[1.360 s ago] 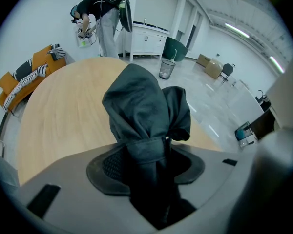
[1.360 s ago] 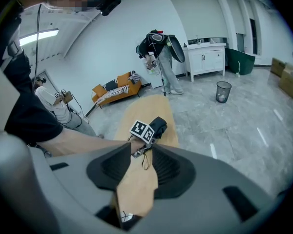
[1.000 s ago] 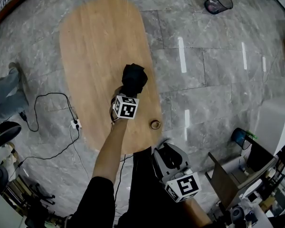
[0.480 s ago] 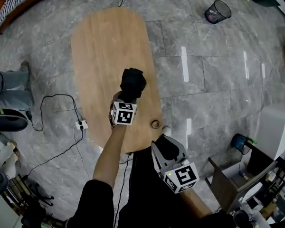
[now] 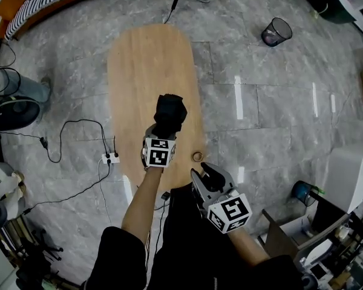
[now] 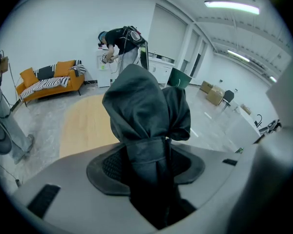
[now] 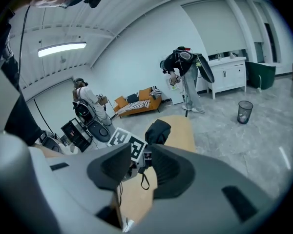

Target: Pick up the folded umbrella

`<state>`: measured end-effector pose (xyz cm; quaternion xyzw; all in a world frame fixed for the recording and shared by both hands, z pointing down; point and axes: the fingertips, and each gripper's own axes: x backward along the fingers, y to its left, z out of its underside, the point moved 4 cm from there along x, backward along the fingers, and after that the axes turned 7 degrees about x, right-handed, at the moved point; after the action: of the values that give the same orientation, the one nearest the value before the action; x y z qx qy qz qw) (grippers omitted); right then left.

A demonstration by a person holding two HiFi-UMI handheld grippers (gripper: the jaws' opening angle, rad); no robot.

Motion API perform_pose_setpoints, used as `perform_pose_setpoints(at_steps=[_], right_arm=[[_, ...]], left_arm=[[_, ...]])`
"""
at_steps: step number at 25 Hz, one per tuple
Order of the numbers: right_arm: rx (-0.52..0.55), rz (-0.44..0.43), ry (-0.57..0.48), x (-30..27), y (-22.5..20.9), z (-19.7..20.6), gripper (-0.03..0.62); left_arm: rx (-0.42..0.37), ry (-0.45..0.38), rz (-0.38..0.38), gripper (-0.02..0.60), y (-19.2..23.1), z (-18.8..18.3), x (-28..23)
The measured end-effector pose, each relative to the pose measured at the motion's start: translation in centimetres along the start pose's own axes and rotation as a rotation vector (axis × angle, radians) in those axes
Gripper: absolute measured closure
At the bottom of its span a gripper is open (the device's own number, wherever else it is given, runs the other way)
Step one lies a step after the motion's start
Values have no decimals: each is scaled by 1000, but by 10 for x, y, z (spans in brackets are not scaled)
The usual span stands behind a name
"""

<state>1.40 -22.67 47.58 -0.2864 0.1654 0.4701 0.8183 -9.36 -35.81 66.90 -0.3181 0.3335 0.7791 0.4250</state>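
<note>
As the left gripper (image 5: 163, 129) clamps the black folded fabric umbrella (image 5: 170, 111), the right gripper (image 5: 206, 175) stands with jaws apart, empty

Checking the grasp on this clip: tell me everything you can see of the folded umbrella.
The folded umbrella is dark, matte fabric, bunched loosely above a strap cinched round it. The left gripper is shut on it at the strap, holding it clear of the wooden table. A thin cord loop dangles beneath.

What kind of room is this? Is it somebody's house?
Probably an office or workroom, not a home: a long wooden table on a wide stone floor, an orange sofa, and a wire bin.
</note>
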Motion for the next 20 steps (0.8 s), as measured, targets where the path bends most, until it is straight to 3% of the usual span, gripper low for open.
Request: perform_pose_setpoints(at_steps=[10,16,20], right_arm=[[38,-11,-88,49,12,-22,468],[65,-2,-144,82,19,-27,572],[75,-9,-167,104,18,-24,582]], left_arm=[[-17,-121,19,370,-54,-26,88],[-33,-206,27,370,-83,-39,133],[-38,-253,38,370,-108,-40,162]])
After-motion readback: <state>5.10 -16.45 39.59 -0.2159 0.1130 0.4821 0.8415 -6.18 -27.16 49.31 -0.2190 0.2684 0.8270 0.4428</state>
